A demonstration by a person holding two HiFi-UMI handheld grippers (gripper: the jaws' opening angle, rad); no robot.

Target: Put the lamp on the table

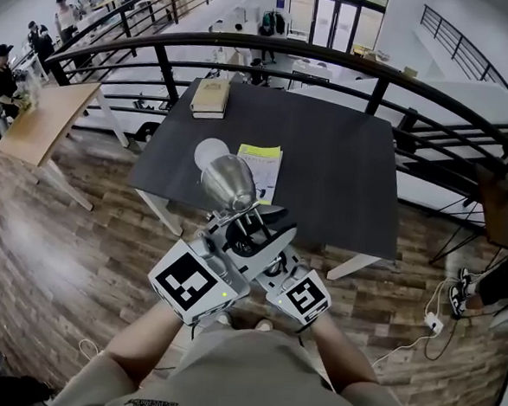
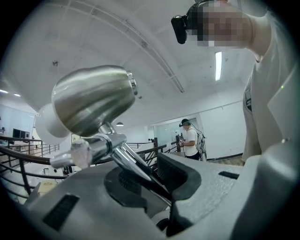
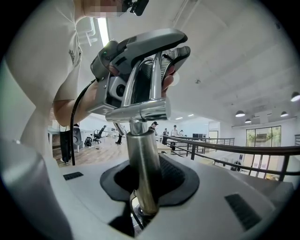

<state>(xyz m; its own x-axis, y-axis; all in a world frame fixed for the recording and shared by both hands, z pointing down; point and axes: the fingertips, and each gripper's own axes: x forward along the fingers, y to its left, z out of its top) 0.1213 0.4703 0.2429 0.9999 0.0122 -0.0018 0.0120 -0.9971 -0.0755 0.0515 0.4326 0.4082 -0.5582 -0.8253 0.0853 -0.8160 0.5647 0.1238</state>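
Observation:
I carry a metal lamp in the air, in front of the near edge of the dark table [image 1: 344, 161]. Its silver shade [image 1: 228, 180] with a white bulb [image 1: 210, 154] points towards the table. My left gripper [image 1: 239, 236] is shut on the lamp's thin arm rods [image 2: 136, 164], just below the shade [image 2: 91, 98]. My right gripper [image 1: 276, 264] is shut on the thick chrome stem [image 3: 143, 164], which stands upright between its jaws. The right gripper view also shows the left gripper [image 3: 140, 56] above, clamped on the rods.
On the table lie a book [image 1: 211, 97] at the far left and a yellow-green sheet [image 1: 261, 168] near the front. A black railing [image 1: 376, 76] curves behind it. A wooden table [image 1: 43, 122] stands at the left. A white cable [image 1: 432, 323] lies on the floor at the right.

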